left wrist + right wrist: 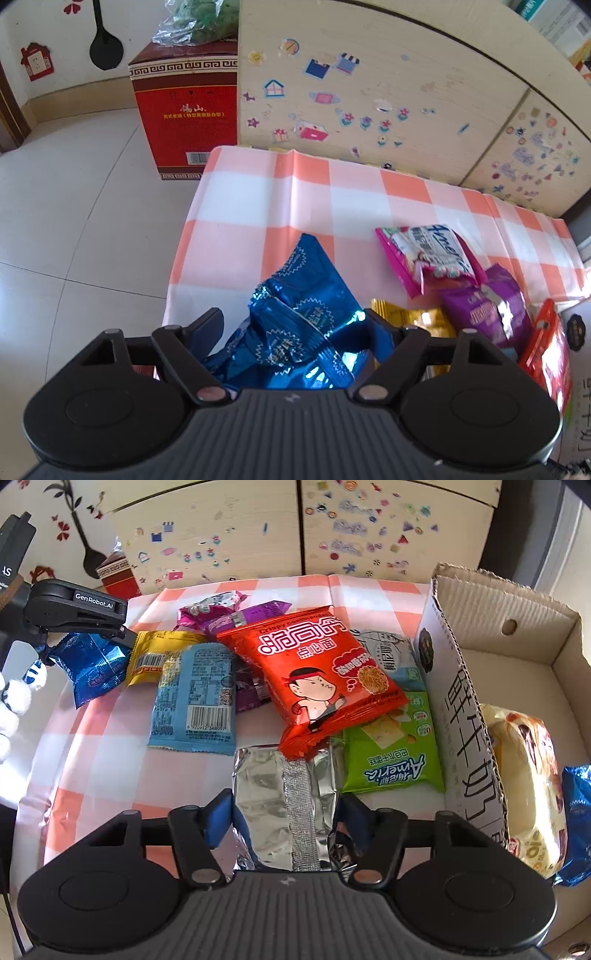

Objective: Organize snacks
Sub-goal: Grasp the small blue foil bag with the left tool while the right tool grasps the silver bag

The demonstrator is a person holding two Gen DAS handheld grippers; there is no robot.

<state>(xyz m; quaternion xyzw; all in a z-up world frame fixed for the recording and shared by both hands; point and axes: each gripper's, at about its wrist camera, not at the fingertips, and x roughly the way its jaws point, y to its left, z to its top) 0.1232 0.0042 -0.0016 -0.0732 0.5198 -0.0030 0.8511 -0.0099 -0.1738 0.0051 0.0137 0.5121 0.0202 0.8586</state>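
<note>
Nearest the right wrist camera: right gripper (282,812) fingers clamp silver foil packet (284,805) | beyond: red noodle packet (314,675), green packet (393,749), cardboard box (517,653) alongside on checked tablecloth (92,746) | far left: left gripper (295,325) fingers pinch blue snack packet (299,314), lifted above tablecloth | background: stickered cabinet (369,92).

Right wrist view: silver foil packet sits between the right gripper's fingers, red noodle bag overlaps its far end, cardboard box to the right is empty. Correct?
Not quite: the cardboard box is not empty. The right wrist view shows a wrapped bread pack and a blue packet inside it. The rest holds: the silver foil packet lies between the right gripper fingers, and the red noodle bag overlaps its far end.
</note>
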